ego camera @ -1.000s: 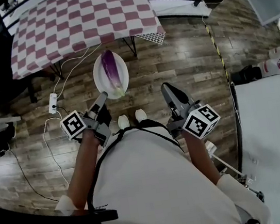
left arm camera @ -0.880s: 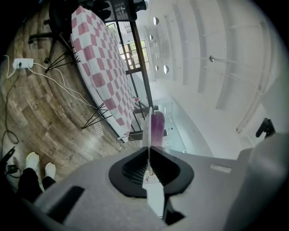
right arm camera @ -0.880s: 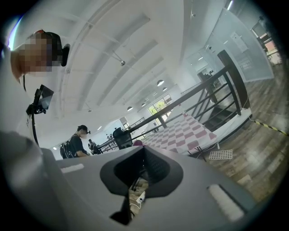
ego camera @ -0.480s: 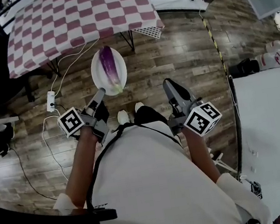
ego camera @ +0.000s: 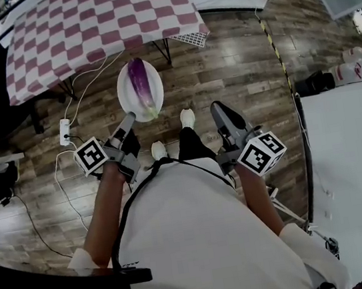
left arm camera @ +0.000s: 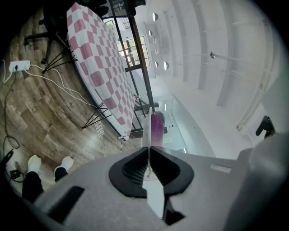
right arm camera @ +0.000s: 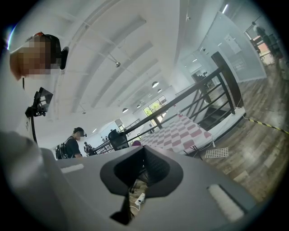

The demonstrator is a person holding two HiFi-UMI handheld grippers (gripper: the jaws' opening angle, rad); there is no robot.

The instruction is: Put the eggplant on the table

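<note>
Left gripper (ego camera: 130, 118) clamps the near rim of a white plate (ego camera: 124, 92) carrying a purple eggplant (ego camera: 140, 86); right gripper (ego camera: 216, 107) rides closed on nothing.

Right white shoe (ego camera: 187, 117) farther forward

- The worktop (ego camera: 96, 25) is cut off by the head view's top edge.
- The person's torso (ego camera: 202, 238) hides most of their legs.
- In the left gripper view the plate (left arm camera: 145, 128) shows edge-on only, and the left gripper (left arm camera: 148, 151) hides the near end of the eggplant (left arm camera: 156, 128).
- In the right gripper view only a purple bit of eggplant (right arm camera: 135, 143) shows above the right gripper (right arm camera: 143, 151).
- The background people (right arm camera: 74, 140) are too small to make out.
</note>
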